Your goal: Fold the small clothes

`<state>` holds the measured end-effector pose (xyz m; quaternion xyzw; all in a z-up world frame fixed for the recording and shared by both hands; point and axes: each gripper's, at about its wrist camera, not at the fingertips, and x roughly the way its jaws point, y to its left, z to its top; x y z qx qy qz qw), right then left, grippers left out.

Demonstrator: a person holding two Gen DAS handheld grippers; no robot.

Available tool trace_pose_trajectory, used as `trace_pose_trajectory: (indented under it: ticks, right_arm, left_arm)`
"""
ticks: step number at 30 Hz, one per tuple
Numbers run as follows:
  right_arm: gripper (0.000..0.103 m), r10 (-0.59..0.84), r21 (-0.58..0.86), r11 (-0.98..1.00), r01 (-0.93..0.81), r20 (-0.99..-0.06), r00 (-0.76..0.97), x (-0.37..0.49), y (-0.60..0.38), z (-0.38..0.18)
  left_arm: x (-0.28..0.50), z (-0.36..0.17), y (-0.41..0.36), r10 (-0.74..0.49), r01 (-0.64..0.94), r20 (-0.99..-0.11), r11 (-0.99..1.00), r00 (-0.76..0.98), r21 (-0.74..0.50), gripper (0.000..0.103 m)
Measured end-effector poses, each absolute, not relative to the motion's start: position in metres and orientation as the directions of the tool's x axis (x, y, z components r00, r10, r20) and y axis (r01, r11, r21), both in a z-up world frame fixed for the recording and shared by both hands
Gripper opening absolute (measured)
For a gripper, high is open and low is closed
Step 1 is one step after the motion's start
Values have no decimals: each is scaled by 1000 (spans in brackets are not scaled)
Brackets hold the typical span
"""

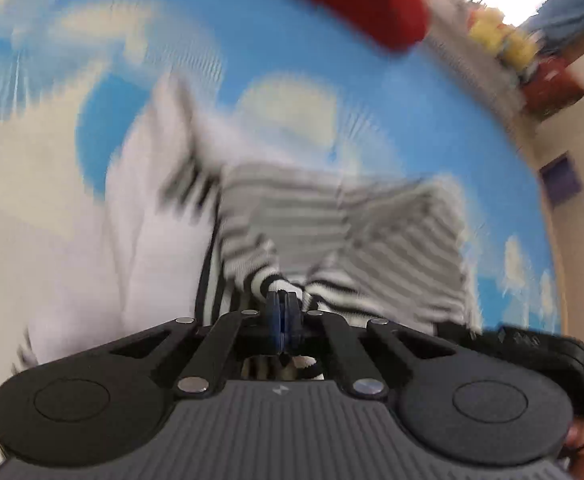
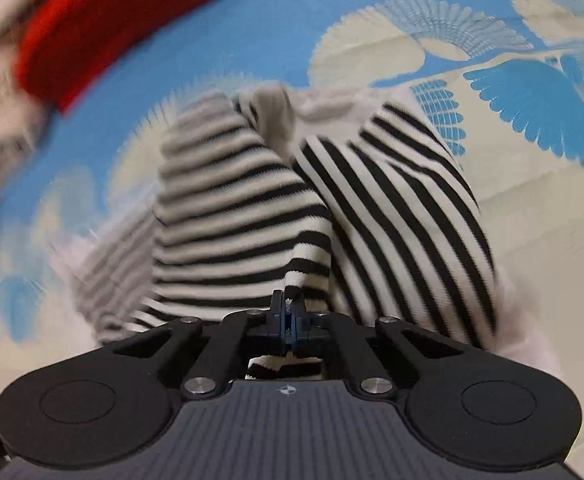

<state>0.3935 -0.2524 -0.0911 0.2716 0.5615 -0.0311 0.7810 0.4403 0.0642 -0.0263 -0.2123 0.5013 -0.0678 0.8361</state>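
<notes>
Both claws clamped on one garment: the left gripper (image 1: 283,307) has its blue pads pressed together w/ a bunched fold of the striped top (image 1: 332,224) pinched between them, cloth also poking out behind the pads. The right gripper (image 2: 289,312) likewise has its pads drawn tight on a folded edge of the same striped top (image 2: 243,208), a strip of it showing under the linkage.

The top is a soft knit, black-and-white horizontal stripes, w/ a plain whitish panel (image 1: 147,208) at left in the left wrist view. It drapes in loose peaks away from each claw, toward the middle of the bedsheet (image 1: 275,40), a thin blue cloth printed w/ cream cloud and fan shapes.

A red knit garment (image 1: 356,4) lies toward the sheet's far edge, apart from the striped top; it also appears upper left in the right wrist view (image 2: 123,28).

Left view only: the sheet's right edge, blurred yellow and red items (image 1: 520,56) beyond it, bare floor, and part of the other gripper's black body (image 1: 540,344) at lower right. Right view only: crisp stripe detail and the sheet's feather-like fan print (image 2: 532,92). Both frames are motion-blurred.
</notes>
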Motion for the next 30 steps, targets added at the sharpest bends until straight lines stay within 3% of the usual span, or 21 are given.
trace_pose_trajectory:
  ticks: [4, 6, 8, 11, 13, 14, 16, 19, 21, 26, 27, 28, 29, 30]
  right_arm:
    - [1, 416, 680, 647, 344, -693, 589, 375, -282, -53]
    - [1, 412, 728, 595, 339, -639, 650, 361, -296, -44]
    - [1, 408, 708, 566, 423, -686, 603, 346, -306, -57]
    - [2, 404, 474, 687, 551, -879, 252, 331, -299, -101]
    - [14, 368, 375, 741, 557, -921, 131, 324, -296, -119]
    - [17, 330, 349, 759, 550, -934, 137, 325, -296, -116]
    - [19, 271, 353, 792, 497, -934, 231, 336, -294, -96]
    - [49, 199, 349, 853, 389, -905, 376, 353, -285, -68]
    - [51, 182, 332, 873, 357, -901, 394, 362, -281, -67]
    - [50, 276, 374, 840, 393, -918, 285, 374, -273, -103]
    - [41, 284, 373, 846, 380, -920, 271, 374, -268, -107]
    - [16, 289, 374, 851, 368, -919, 268, 373, -262, -107]
    - [6, 308, 397, 839, 371, -910, 277, 374, -261, -108]
    - [5, 339, 445, 803, 396, -888, 312, 375, -265, -108]
  left_arm:
    - [429, 24, 79, -243, -47, -648, 917, 722, -396, 1]
    - [425, 28, 84, -238, -42, -626, 917, 743, -398, 1]
    - [432, 9, 87, -245, -77, -720, 920, 650, -383, 1]
    - [442, -54, 90, -244, -173, -918, 936, 313, -308, 3]
    - [441, -70, 94, -274, -241, -930, 912, 246, -333, 6]
    - [440, -67, 96, -281, -254, -921, 902, 272, -350, 10]
    - [439, -54, 98, -278, -243, -898, 896, 342, -371, 38]
    - [438, -52, 98, -278, -263, -884, 882, 376, -390, 45]
    - [440, -63, 96, -289, -293, -897, 873, 335, -390, 45]
    - [442, -83, 83, -338, -298, -902, 861, 268, -412, 40]
    - [442, -84, 81, -352, -287, -897, 859, 268, -423, 18]
    - [443, -82, 79, -362, -271, -890, 859, 278, -434, 1]
    - [442, -72, 80, -354, -253, -876, 861, 327, -442, 1]
    - [442, -58, 82, -343, -223, -852, 864, 396, -452, 1]
